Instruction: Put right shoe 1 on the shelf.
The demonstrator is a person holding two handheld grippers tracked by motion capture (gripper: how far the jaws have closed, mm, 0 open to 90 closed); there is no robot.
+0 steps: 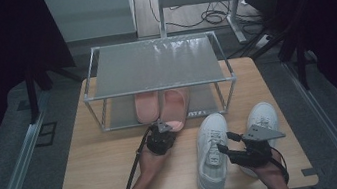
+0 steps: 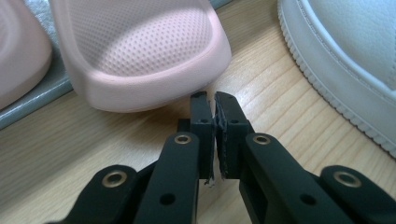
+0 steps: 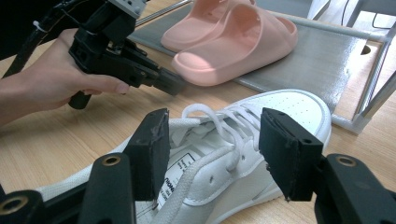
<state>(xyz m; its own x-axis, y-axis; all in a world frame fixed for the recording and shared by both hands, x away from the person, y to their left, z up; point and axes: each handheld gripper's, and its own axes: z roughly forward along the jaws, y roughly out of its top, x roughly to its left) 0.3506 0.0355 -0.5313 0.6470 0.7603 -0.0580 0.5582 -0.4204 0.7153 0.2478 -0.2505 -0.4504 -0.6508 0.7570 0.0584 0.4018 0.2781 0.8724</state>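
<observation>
Two pink slippers (image 1: 163, 104) lie side by side on the lower shelf of a metal shoe rack (image 1: 157, 65). The right slipper's heel (image 2: 140, 51) overhangs the shelf edge. My left gripper (image 1: 163, 125) sits shut and empty just behind that heel (image 2: 214, 100), a small gap from it. A white sneaker (image 1: 212, 153) lies on the wooden table, toe toward the rack. My right gripper (image 1: 225, 144) is open, its jaws either side of the sneaker's laces and tongue (image 3: 215, 135) without closing on them. The left gripper (image 3: 170, 83) also appears beyond the sneaker in the right gripper view.
A second white sneaker (image 1: 263, 120) lies to the right of the first, partly under my right hand. The rack's top shelf (image 1: 150, 51) holds nothing. Bare wood (image 1: 102, 175) spreads over the table's left front. Cables and a desk leg (image 1: 233, 14) stand on the floor behind.
</observation>
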